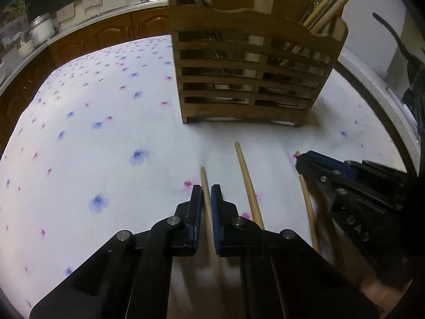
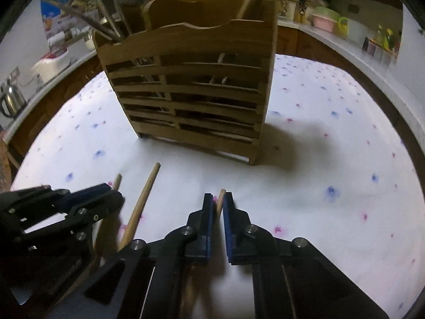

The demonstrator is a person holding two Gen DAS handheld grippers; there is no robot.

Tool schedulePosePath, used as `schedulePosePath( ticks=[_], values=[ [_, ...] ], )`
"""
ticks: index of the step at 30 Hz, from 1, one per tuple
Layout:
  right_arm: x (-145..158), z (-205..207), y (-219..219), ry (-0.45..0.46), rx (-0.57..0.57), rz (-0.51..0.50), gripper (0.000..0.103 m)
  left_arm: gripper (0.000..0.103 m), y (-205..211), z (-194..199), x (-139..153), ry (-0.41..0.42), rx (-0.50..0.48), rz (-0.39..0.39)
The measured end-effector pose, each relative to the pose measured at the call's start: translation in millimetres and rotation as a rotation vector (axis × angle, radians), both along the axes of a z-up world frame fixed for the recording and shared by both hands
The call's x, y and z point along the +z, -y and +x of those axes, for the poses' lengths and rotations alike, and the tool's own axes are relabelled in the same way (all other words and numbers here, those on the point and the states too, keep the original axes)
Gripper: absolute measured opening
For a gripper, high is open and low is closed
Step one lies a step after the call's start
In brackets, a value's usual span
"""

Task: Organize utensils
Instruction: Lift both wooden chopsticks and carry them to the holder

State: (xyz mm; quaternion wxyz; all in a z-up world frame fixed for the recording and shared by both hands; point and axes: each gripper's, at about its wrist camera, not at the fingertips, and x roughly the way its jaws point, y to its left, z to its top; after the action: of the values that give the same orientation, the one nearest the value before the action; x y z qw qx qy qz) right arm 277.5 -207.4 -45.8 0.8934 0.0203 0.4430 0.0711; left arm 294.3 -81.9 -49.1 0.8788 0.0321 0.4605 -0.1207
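On floral tablecloth [image 1: 79, 133], kitchen counters [image 1: 111, 13] behind: left claw [image 1: 206, 194], right claw [image 2: 218, 202] each clamped on chopstick.

The left black two-finger gripper with blue pads [image 1: 208, 199], at lower centre of its own view, is closed on a thin wooden stick. The right black blue-padded gripper [image 2: 220, 207], likewise lower centre, is clamped on another stick.
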Motion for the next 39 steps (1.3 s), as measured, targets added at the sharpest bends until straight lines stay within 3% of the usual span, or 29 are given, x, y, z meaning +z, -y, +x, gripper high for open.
schedulePosePath(
  ticks=[8, 15, 24, 39],
  values=[
    [47, -37, 25, 0.095, -0.036, 0.216, 0.005, 0.005, -28, -30, 44, 0.069, -0.003, -0.135],
    [109, -79, 39, 0.243, -0.028, 0.268, 0.005, 0.005, -57, -72, 100, 0.164, 0.006, -0.263],
    [163, -114, 42, 0.384, -0.022, 0.279, 0.005, 0.005, -76, -102, 143, 0.262, 0.005, -0.308],
    [189, -124, 46, 0.462, -0.029, 0.280, 0.005, 0.004, -78, -104, 166, 0.333, 0.012, -0.320]
  ],
)
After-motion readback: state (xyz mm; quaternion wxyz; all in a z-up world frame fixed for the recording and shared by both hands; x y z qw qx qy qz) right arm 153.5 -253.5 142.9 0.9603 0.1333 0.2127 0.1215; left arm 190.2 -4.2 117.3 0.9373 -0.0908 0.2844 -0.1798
